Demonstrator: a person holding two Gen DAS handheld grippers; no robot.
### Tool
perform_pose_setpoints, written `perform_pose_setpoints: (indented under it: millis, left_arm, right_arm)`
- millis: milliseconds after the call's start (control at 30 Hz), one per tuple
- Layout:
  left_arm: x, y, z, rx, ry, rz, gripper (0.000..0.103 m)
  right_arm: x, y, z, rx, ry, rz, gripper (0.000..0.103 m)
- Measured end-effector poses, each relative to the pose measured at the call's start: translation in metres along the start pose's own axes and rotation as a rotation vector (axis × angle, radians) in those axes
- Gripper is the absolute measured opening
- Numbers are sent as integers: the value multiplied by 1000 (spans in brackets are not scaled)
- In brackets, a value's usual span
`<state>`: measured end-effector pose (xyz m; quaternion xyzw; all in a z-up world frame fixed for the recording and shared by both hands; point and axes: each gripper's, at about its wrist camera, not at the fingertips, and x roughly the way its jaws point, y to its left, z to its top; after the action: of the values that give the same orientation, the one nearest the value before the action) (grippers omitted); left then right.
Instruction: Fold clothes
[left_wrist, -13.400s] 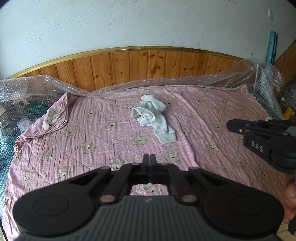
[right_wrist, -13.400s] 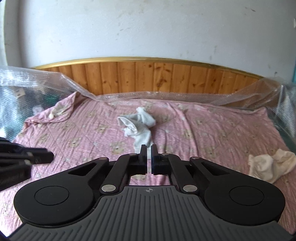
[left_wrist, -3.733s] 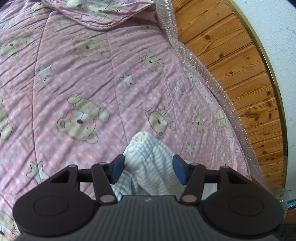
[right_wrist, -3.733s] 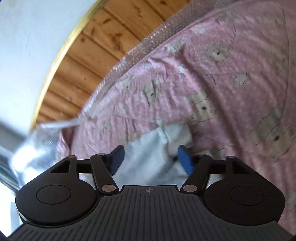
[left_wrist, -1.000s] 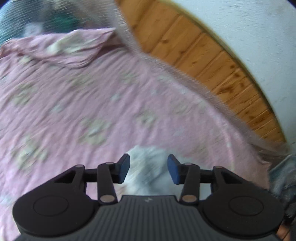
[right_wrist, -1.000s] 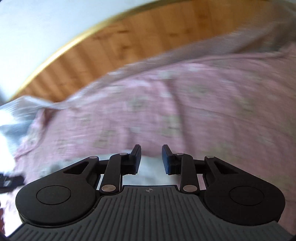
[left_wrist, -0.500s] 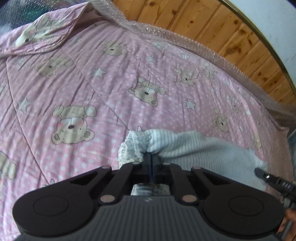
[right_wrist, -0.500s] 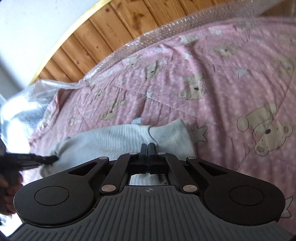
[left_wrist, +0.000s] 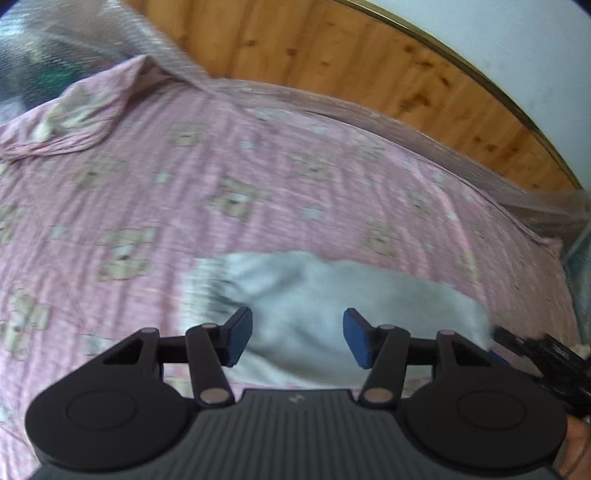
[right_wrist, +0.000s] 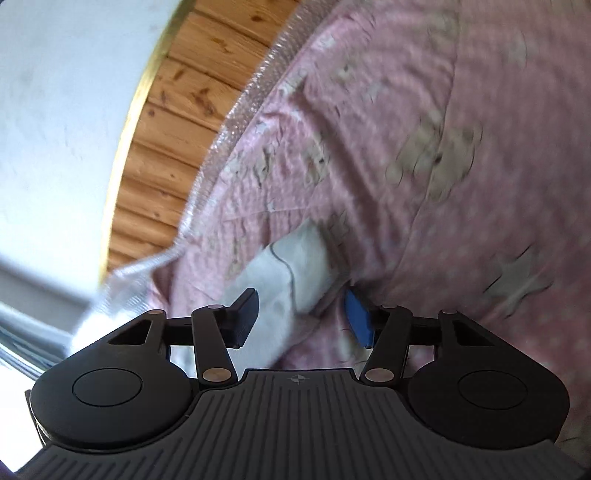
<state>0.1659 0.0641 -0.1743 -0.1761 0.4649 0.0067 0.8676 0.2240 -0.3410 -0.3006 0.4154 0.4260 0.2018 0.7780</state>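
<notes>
A small pale grey striped garment (left_wrist: 332, 295) lies spread sideways on the pink bear-print bedspread (left_wrist: 184, 192). My left gripper (left_wrist: 297, 341) stands open just above its near edge, blue pads apart, nothing between them. The right gripper's black tip (left_wrist: 535, 350) shows at the garment's right end in the left wrist view. In the right wrist view, tilted and blurred, the right gripper (right_wrist: 301, 319) is open over the garment's end (right_wrist: 291, 266), with cloth lying between the spread fingers but not pinched.
A wooden headboard (left_wrist: 369, 66) with a gold rim runs along the far side, with bubble wrap (left_wrist: 369, 110) along its base. The bedspread's folded corner (left_wrist: 81, 110) lies far left. A hand (left_wrist: 576, 446) shows at the lower right.
Both grippers were shut on the garment's ends half a second ago; both have now opened and let it go. The garment lies stretched out flatter on the bed.
</notes>
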Motion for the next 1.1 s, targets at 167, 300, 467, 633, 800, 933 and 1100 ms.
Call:
perform_pose_setpoints:
  millis: [167, 300, 467, 633, 800, 933, 1100]
  left_arm:
    - [17, -30, -1, 37, 28, -60, 56]
    - [24, -45, 10, 54, 17, -126, 56]
    - [24, -30, 25, -10, -18, -131, 57]
    - [21, 21, 26, -139, -11, -84, 57]
    - [19, 52, 20, -158, 5, -76, 57]
    - [19, 58, 19, -155, 8, -115, 58]
    - [30, 50, 15, -151, 22, -183, 59]
  right_arm:
    - [22, 12, 10, -13, -19, -40, 36]
    - [17, 45, 11, -190, -43, -138, 9]
    - [6, 132, -27, -645, -108, -288, 9]
    - [41, 183, -82, -909, -54, -317, 9]
    - [95, 192, -135, -1025, 44, -339, 16]
    - [101, 202, -154, -1052, 110, -291, 51]
    - [50, 216, -123, -907, 61, -194, 20]
